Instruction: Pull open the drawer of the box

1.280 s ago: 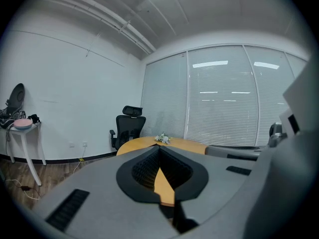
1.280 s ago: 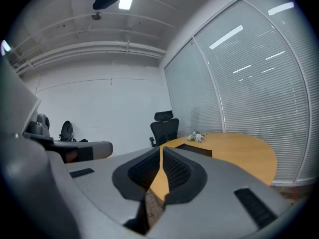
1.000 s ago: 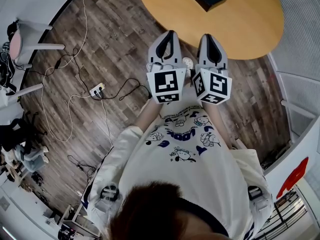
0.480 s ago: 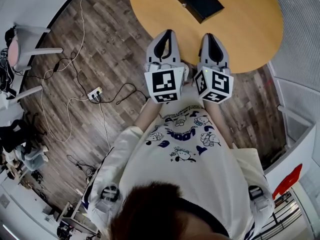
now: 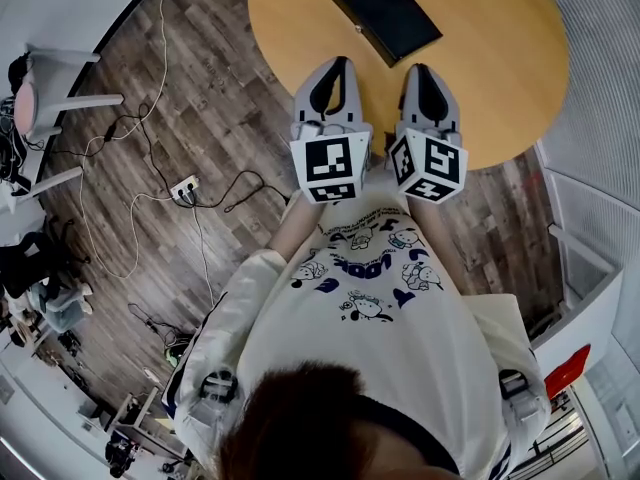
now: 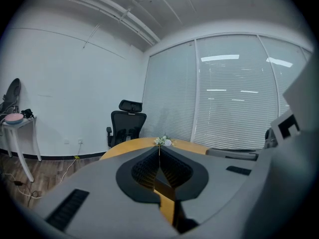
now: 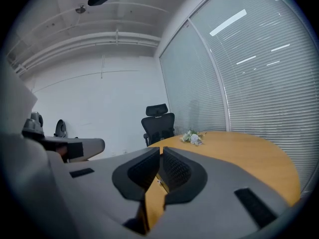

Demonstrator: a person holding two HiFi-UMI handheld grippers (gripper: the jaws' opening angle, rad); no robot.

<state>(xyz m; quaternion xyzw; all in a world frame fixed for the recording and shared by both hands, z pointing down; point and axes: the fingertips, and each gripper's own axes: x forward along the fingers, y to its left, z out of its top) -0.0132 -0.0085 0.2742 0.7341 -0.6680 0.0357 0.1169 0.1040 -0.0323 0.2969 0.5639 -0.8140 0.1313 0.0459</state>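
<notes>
Grippers point side by side at the round wooden table (image 5: 500, 58), their tips over its near rim in the head view. The left gripper (image 5: 338, 65) has its jaws pressed together with nothing between them; in the left gripper view the ribbed pads meet in a thin line, and only the table's wood shows through the opening behind them. The right gripper (image 5: 422, 70) is closed the same way and holds nothing. Each carries its marker cube (image 5: 330, 166) at the end away from the table.

The box (image 5: 385, 13) is flat and black. It lies on the table's top, further in from the near rim than the gripper tips and set at a slant to that rim. It is apart from both grippers and neither one touches it. Whether its drawer is out at all cannot be made out.

A small bunch of flowers (image 7: 192, 137) lies on the table towards its far side. A black office chair (image 6: 127, 123) stands beyond the table's far edge, against a white wall, with closed blinds (image 6: 234, 103) next to it. On the wooden floor to the left of the table lie a power strip (image 5: 186, 185) and loose cables (image 5: 150, 118). The person stands at the table's near side in a white shirt (image 5: 370, 298) with cartoon prints.
</notes>
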